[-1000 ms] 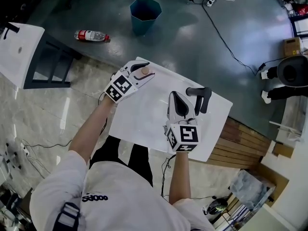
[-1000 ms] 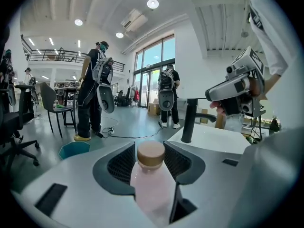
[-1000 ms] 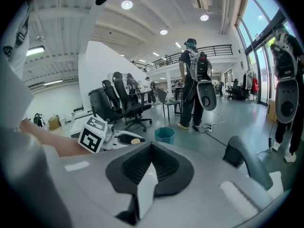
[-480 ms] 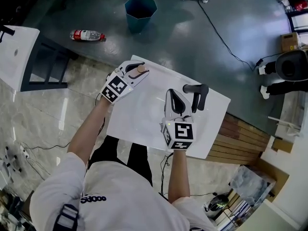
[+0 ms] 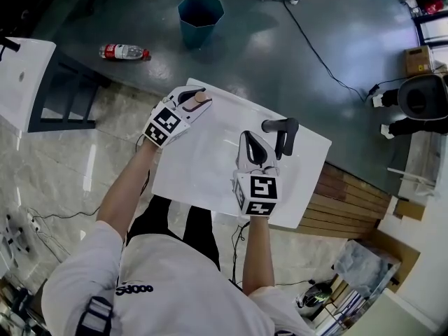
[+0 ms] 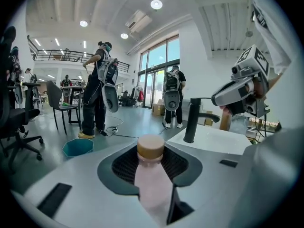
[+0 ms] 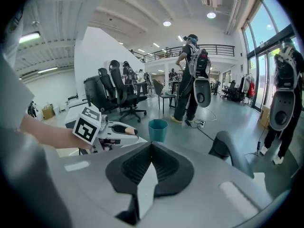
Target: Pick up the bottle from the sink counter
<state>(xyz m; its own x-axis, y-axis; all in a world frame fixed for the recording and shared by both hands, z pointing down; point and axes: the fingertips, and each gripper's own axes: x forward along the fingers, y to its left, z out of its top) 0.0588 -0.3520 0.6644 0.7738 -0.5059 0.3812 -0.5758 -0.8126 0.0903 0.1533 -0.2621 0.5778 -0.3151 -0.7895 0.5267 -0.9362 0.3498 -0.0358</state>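
Note:
A pale pink bottle (image 6: 151, 179) with a tan cap (image 5: 201, 98) stands at the far left corner of the white sink counter (image 5: 210, 163). My left gripper (image 5: 194, 104) is shut on it, the ribbed pads pressing on both sides of its neck. In the right gripper view the bottle's cap (image 7: 128, 131) shows between the left gripper's (image 7: 107, 129) jaws. My right gripper (image 5: 253, 141) hovers over the middle of the counter, just left of the black faucet (image 5: 281, 133). Its jaws are shut with nothing between them.
A teal bin (image 5: 200, 16) stands on the dark floor beyond the counter. A red-labelled bottle (image 5: 122, 51) lies on the floor to its left. A black cable (image 5: 322, 58) runs across the floor. Several people (image 6: 97, 94) with gear stand in the hall.
The left gripper's jaws have drawn in onto the bottle's neck. Both grippers sit slightly higher and further left in the head view.

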